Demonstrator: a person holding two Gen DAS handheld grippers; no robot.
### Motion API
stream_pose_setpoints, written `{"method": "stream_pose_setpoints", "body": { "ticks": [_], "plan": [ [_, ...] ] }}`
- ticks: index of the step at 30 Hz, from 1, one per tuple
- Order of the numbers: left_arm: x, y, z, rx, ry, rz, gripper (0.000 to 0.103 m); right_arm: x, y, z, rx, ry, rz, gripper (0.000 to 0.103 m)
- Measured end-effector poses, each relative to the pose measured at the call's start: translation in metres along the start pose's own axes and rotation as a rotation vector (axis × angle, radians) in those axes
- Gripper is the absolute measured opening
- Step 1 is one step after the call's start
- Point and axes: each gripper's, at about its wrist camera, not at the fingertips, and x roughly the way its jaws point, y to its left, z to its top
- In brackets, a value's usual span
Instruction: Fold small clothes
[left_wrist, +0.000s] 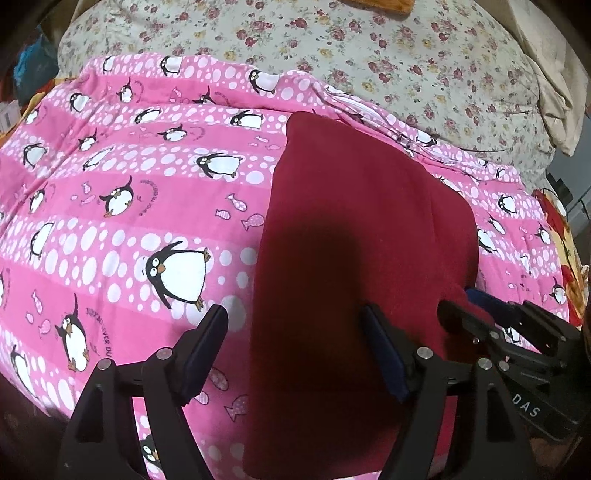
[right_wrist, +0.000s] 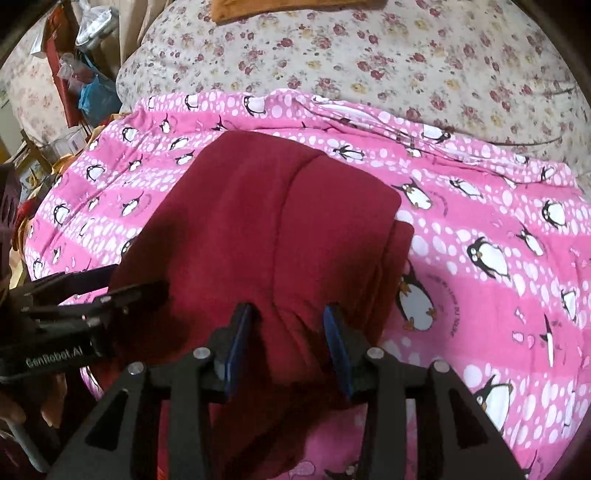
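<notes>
maroon garment (left_wrist: 354, 229) folded | left gripper (left_wrist: 295, 354) wide apart, empty | right gripper (right_wrist: 290, 336) parted, straddling cloth

Readable, in white letters: "DAS" on the black body of the right gripper (left_wrist: 480, 310), near the left wrist view's right edge; "GenRobot.AI" on the black body of the left gripper (right_wrist: 122, 280), at the right wrist view's left edge. Lettering on the penguin-print sheet (left_wrist: 110, 229): illegible.

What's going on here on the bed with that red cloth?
A person is folding a dark red garment on a pink penguin blanket with two handheld grippers. The garment lies already folded over. The left gripper is open over its near left edge. The right gripper straddles a bunched ridge of it, fingers apart, apparently letting go.
</notes>
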Motion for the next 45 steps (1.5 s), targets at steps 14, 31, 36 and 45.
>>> {"method": "stream_pose_setpoints", "body": {
  "ticks": [14, 31, 36, 45],
  "plan": [
    [-0.040, -0.007, -0.008, 0.022, -0.149, 0.082, 0.056, -0.054, -0.003, -0.018, 0.177, -0.094, 0.063, 0.064],
    [-0.077, -0.011, -0.023, 0.078, -0.261, 0.127, 0.056, -0.086, 0.017, -0.029, 0.181, -0.180, -0.034, 0.077],
    [-0.076, -0.010, -0.022, 0.066, -0.256, 0.127, 0.056, -0.088, 0.016, -0.029, 0.182, -0.187, -0.036, 0.079],
    [-0.068, -0.012, -0.025, 0.060, -0.231, 0.125, 0.056, -0.085, 0.013, -0.029, 0.182, -0.172, -0.073, 0.079]
  ]
}}
